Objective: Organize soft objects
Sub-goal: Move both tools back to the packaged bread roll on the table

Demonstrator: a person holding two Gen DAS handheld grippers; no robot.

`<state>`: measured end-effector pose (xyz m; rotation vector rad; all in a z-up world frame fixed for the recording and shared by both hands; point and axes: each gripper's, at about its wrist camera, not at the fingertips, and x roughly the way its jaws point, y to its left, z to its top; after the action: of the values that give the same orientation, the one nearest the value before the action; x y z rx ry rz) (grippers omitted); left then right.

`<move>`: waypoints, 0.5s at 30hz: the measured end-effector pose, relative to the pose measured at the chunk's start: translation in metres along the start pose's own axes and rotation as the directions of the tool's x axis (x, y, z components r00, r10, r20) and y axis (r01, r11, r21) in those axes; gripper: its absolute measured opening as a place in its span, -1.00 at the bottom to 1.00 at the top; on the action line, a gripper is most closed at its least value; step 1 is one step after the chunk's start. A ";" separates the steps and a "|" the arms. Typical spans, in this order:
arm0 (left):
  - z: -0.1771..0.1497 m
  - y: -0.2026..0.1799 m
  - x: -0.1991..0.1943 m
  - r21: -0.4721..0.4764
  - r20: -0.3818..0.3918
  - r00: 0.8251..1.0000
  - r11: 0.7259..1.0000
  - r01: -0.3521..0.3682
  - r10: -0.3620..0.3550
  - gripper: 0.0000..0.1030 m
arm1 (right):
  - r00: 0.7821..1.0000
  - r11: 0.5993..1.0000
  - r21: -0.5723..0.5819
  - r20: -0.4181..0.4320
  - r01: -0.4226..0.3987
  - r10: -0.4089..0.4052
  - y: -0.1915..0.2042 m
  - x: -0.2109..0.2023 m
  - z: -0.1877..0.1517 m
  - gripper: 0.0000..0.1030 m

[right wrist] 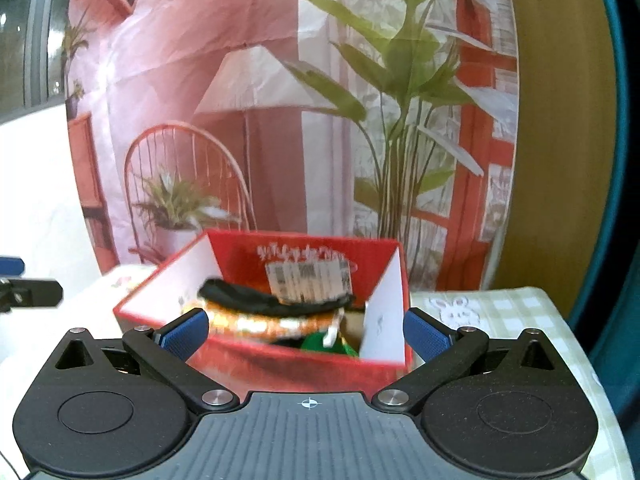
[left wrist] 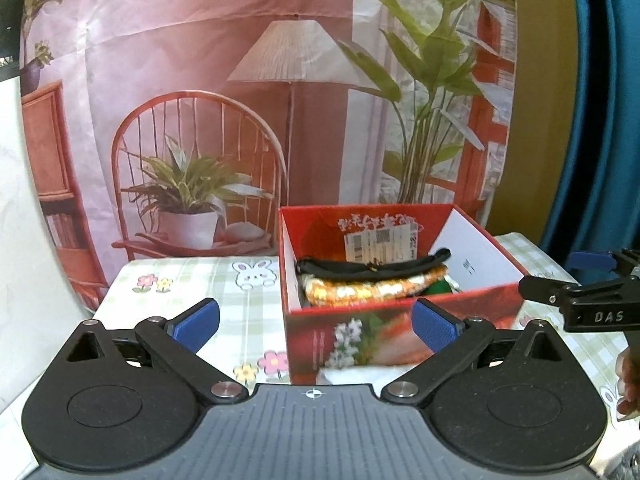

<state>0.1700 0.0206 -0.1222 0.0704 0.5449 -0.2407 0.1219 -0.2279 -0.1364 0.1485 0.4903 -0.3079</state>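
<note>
Two grippers hover with jaws spread wide and empty before a red box [left wrist: 384, 320] on a checked tablecloth [left wrist: 240, 304]: the left gripper [left wrist: 316, 326] and the right gripper [right wrist: 306, 330]. Inside the box lie a black soft item [left wrist: 372, 266] atop an orange-and-white one [left wrist: 376, 290]; a green piece [right wrist: 320, 342] beneath is largely hidden. The right wrist view is blurred, and the box label [left wrist: 380, 242] is unreadable.

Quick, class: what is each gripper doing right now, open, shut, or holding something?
Left gripper: open, holding nothing.
Right gripper: open, holding nothing, in front of the red box.
</note>
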 end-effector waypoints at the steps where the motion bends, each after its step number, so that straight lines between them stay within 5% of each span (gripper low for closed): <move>1: -0.005 0.000 -0.004 -0.005 0.006 1.000 1.000 -0.007 0.007 1.00 | 1.000 1.000 -0.007 -0.004 0.012 -0.012 0.003 -0.003 -0.004 0.99; 15: -0.058 -0.001 -0.033 -0.057 -0.014 1.000 0.998 0.004 -0.005 1.00 | 1.000 1.000 0.023 0.000 0.000 0.000 0.024 -0.047 -0.068 0.99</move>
<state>0.1132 0.0342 -0.1546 0.0153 0.5661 -0.2287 0.0603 -0.1786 -0.1710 0.1707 0.4871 -0.3139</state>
